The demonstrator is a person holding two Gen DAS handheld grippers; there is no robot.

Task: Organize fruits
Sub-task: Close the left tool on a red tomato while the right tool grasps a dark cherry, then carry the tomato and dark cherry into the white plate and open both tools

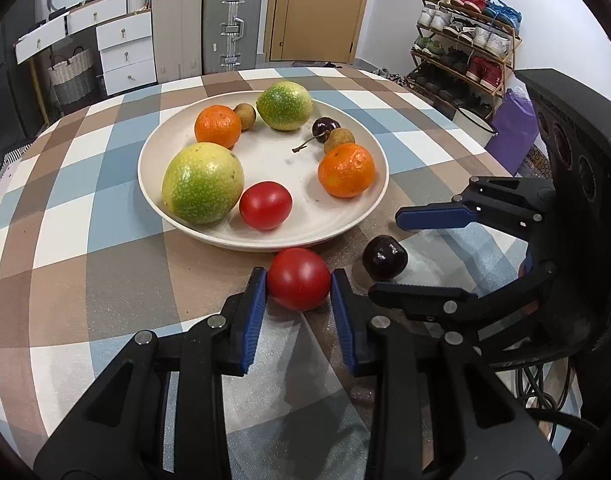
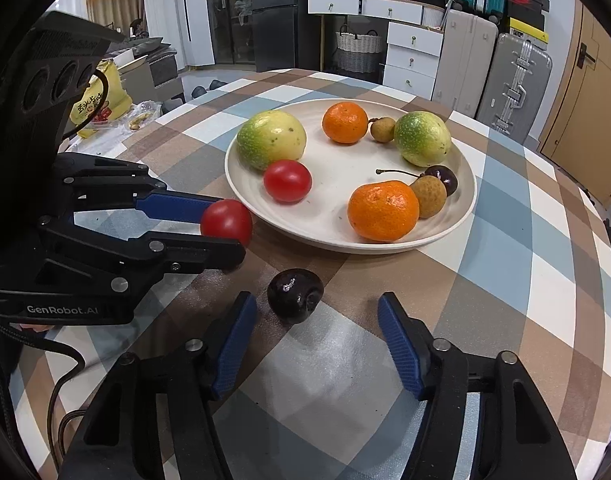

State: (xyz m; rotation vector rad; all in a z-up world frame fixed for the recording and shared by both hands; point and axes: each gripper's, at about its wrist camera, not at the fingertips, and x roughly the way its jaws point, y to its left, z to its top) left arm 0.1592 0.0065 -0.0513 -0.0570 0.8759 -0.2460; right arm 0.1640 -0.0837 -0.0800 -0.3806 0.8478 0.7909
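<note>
My left gripper (image 1: 298,282) is shut on a red tomato (image 1: 299,276) that rests on the checked tablecloth just in front of the white plate (image 1: 265,242). From the right wrist view the same tomato (image 2: 227,222) sits pinched between the left gripper's (image 2: 231,230) fingers. A dark cherry (image 2: 295,296) lies on the cloth between the jaws of my right gripper (image 2: 315,302), nearer the left pad; the pads stand apart from it, open. The plate (image 2: 345,246) holds two green-yellow fruits, two mandarins, another tomato (image 2: 287,181), a stemmed cherry and two longans.
The round table's edge curves close behind the plate. A shoe rack (image 1: 465,40), suitcases (image 1: 231,24) and white drawers (image 1: 125,52) stand beyond it. A yellow bag (image 2: 101,100) lies at the table's left side. Cables hang under the grippers.
</note>
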